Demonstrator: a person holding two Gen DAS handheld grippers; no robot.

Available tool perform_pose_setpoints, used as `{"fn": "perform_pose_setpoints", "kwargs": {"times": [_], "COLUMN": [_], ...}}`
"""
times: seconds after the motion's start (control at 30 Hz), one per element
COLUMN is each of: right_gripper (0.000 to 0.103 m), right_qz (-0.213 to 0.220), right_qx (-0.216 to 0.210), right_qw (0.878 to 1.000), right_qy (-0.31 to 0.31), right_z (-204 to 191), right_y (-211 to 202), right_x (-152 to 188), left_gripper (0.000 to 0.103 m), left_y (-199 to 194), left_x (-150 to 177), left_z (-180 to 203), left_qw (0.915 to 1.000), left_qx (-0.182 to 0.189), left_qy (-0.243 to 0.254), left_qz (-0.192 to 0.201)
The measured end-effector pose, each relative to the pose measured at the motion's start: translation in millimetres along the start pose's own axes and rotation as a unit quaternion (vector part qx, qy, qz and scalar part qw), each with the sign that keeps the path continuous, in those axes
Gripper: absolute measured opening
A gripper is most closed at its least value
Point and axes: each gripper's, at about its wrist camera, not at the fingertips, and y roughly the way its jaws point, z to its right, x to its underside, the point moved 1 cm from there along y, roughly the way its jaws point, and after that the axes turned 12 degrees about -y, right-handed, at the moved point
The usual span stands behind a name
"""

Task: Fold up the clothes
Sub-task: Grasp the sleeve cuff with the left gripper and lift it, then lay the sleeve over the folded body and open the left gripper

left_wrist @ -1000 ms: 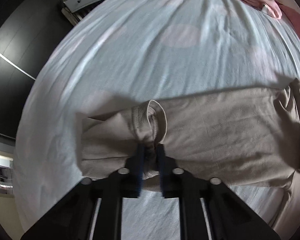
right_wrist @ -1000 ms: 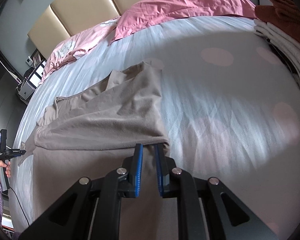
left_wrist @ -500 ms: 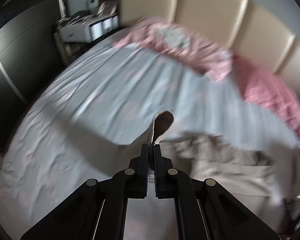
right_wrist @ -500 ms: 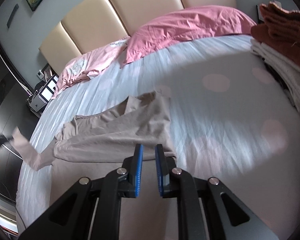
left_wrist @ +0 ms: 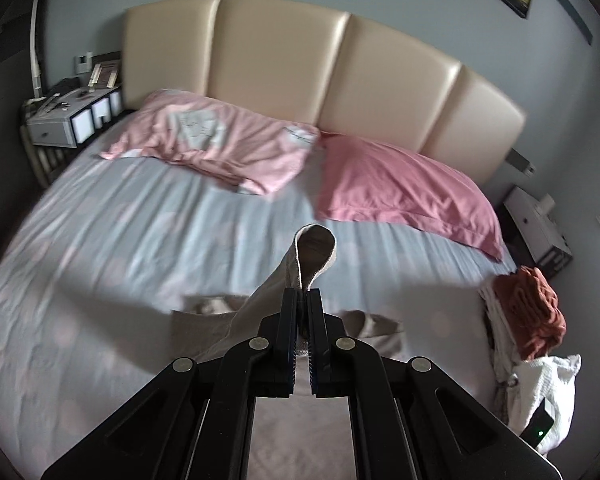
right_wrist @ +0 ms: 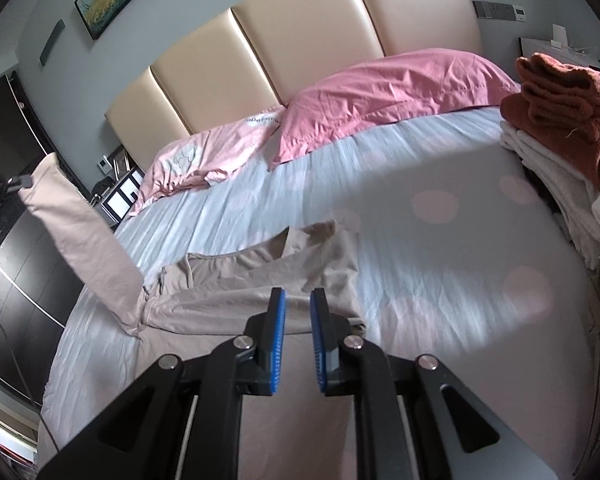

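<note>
The left claw (left_wrist: 303,300) pinches the cuffed end of a beige garment (right_wrist: 236,276), lifting that end clear of the bed (left_wrist: 140,240) while the rest lies crumpled on the sheet. The right claw (right_wrist: 298,312) hangs just above the garment's near edge, its jaws a narrow gap apart, gripping nothing. Folded clothes (right_wrist: 560,96) sit stacked at the bed's right side.

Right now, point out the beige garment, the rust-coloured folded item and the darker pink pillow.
beige garment (right_wrist: 260,276): right wrist view, crumpled middle on the bed.
rust-coloured folded item (right_wrist: 564,96): right wrist view, top of the stack.
darker pink pillow (left_wrist: 404,188): left wrist view, centre.
</note>
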Motion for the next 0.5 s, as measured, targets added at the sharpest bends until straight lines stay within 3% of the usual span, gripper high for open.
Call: {"fn": "perform_pose_setpoints", "kwargs": {"times": [0.27,0.5], "right_gripper": [0.013,0.013], "right_qz": [-0.024,-0.067], "right_qx": [0.024,0.044], "right_qw": [0.999,0.996], "right_qy": [0.008,0.027], "right_z": [17,43], "right_y": [14,43], "right_x": [4,18], "left_gripper": [0.005,0.005], "left_y": [78,171], "left_x": [42,80], "left_z": [54,90], "left_qw": [0.9965,0.9856], "left_qx": [0.043,0.077], "left_qy": [0.021,0.032], "left_qz": [-0.068,-0.147]}}
